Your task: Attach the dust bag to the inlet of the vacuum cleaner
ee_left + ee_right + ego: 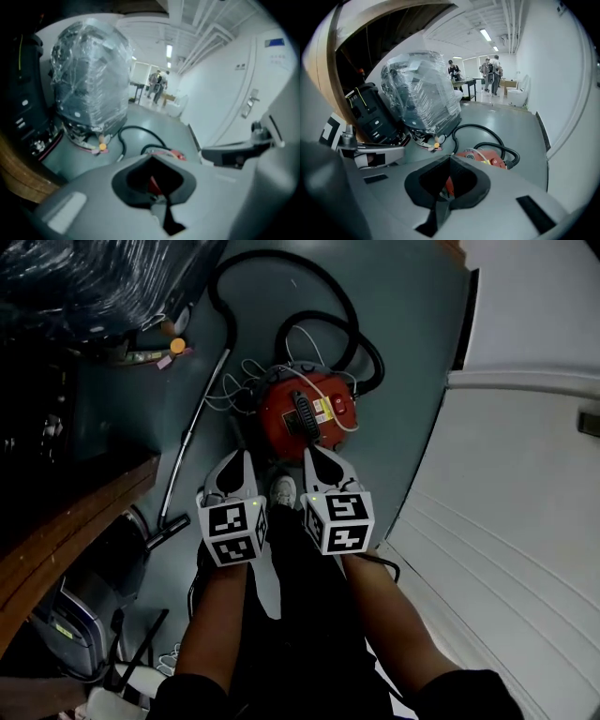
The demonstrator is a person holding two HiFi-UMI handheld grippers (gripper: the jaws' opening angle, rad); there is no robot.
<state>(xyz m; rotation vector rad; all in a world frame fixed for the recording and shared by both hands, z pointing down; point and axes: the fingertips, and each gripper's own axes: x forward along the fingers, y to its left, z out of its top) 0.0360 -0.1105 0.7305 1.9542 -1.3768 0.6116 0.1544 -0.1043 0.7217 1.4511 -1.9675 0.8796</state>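
A red vacuum cleaner (305, 413) sits on the grey floor with a black handle on top and a black hose (225, 296) looping behind it. A white cord (246, 381) lies across it. My left gripper (246, 457) and right gripper (314, 454) hang side by side just above the vacuum's near edge, pointing down at it. Both are shut with nothing between the jaws. In the left gripper view my left gripper (152, 159) shows red of the vacuum (171, 152) past its tips. The right gripper (449, 159) likewise faces the vacuum (485, 157). No dust bag shows in any view.
A bundle wrapped in plastic film (94, 277) stands at the far left. A metal wand (192, 432) lies left of the vacuum. A wooden ledge (75, 531) and a dark machine (75, 634) are near left. A white door (525, 474) fills the right. People (490, 70) stand far off.
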